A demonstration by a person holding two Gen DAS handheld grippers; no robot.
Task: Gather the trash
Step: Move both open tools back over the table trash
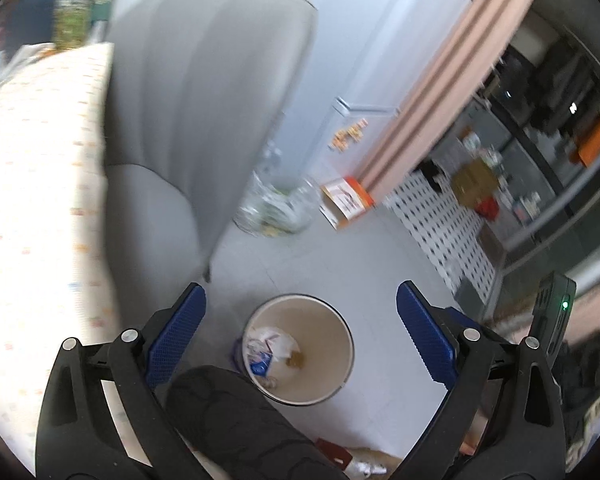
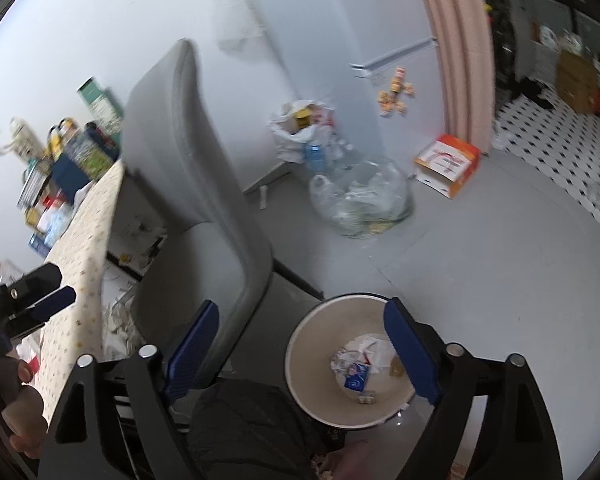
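Observation:
A round cream waste bin (image 1: 342,344) stands on the grey floor below both grippers; it also shows in the right wrist view (image 2: 312,344). Inside lie crumpled white paper and a blue-and-white wrapper (image 1: 265,350) (image 2: 356,376). My left gripper (image 1: 300,334) hangs above the bin, open wide, with nothing between its blue pads (image 1: 426,332). My right gripper (image 2: 300,348) is also open and empty above the bin's left rim. The left gripper (image 2: 40,300) appears at the far left of the right wrist view, held by a hand.
A grey chair (image 2: 188,184) stands close on the left, beside a table with a dotted cloth (image 2: 84,248). A clear bag of trash (image 2: 364,200), a white bag of bottles (image 2: 300,132) and an orange-white box (image 2: 448,162) sit by the wall. A dark-clothed knee (image 1: 236,420) is beneath.

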